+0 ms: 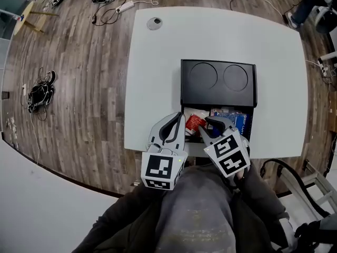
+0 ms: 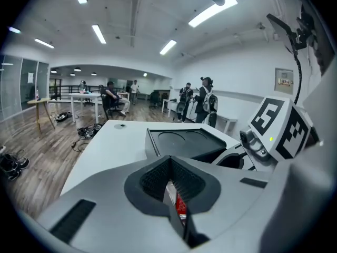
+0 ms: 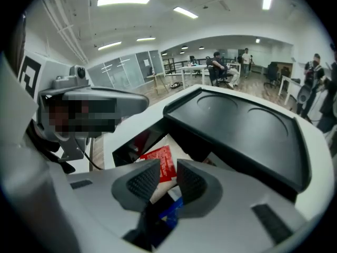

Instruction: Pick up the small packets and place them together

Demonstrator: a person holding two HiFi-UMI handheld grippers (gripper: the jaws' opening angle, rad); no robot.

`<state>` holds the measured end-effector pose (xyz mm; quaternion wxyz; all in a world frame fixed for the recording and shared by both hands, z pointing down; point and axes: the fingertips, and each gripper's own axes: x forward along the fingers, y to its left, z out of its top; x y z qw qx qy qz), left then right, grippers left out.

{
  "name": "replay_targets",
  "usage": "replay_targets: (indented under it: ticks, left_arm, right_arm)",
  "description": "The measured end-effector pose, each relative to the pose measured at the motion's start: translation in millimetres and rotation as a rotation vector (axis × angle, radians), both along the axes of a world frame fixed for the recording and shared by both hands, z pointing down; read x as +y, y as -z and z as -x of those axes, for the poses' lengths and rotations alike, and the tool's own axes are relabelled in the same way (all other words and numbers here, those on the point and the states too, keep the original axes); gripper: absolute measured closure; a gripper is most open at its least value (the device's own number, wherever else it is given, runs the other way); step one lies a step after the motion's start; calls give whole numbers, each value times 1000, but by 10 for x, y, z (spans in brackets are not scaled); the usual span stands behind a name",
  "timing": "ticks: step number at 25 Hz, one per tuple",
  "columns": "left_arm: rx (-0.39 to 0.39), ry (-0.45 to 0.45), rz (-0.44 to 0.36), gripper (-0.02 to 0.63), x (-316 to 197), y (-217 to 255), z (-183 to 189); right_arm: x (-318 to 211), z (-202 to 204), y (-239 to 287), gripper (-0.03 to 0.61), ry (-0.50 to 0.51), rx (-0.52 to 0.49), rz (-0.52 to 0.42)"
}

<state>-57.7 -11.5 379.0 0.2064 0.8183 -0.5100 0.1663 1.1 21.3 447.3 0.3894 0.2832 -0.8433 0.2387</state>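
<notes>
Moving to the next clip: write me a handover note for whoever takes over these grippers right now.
Left gripper: fingers shut on a thin red-and-white packet.
Right gripper: fingers apart at the open box; a blue packet shows low between them, grip unclear.
The box also holds a red packet and more blue packets.
Done: one packet in hand. Left: gather the rest in one spot.

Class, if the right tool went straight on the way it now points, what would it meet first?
Probably the red packet lying in the open black box: it shows directly beyond the right tool's parted jaws. A blue item sits lower in the gap, so depth is uncertain.
</notes>
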Motion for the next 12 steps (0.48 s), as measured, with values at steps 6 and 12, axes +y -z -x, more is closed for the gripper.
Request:
replay_targets:
  ticks: [6, 12]
  left_arm:
    - [8, 31, 21, 623, 21, -55, 20]
    - [4, 53, 41, 623, -41, -135, 61]
  right_arm:
    - [83, 23, -144, 483, 56, 46, 57]
    - [-8, 58, -247, 483, 109, 92, 65]
